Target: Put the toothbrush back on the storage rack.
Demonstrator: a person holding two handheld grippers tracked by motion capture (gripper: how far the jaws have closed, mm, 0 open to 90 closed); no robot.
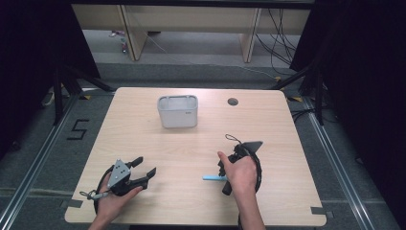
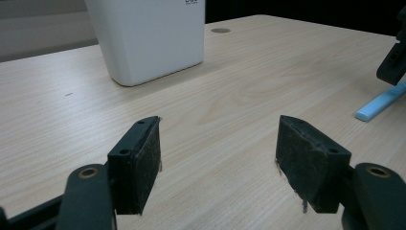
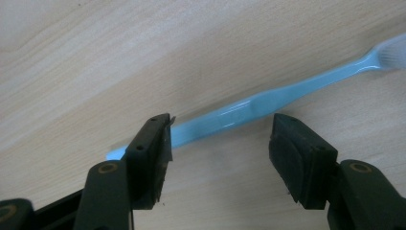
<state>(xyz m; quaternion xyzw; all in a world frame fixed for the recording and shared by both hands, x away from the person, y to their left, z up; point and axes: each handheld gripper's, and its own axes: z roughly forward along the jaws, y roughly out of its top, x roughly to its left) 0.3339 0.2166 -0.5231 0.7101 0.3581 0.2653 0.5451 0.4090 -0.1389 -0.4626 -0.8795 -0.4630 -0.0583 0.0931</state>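
The right gripper (image 3: pixel 218 143) is hanging low over the table (image 1: pixel 143 134) with its jaws standing wide apart, straddling the handle of a light blue toothbrush (image 3: pixel 268 98) that is lying flat on the wood. One jaw is sitting just in front of the handle's tail end; whether it is touching, I cannot tell. The toothbrush is lying at the near right of the table, its handle end (image 1: pixel 210 178) poking out from under the right hand (image 1: pixel 241 173).

The left gripper (image 1: pixel 142 168) is resting at the near left, jaws equally wide and holding nothing. A white bin (image 1: pixel 178 111) is standing well beyond both, toward the far edge, leaving bare wood between.
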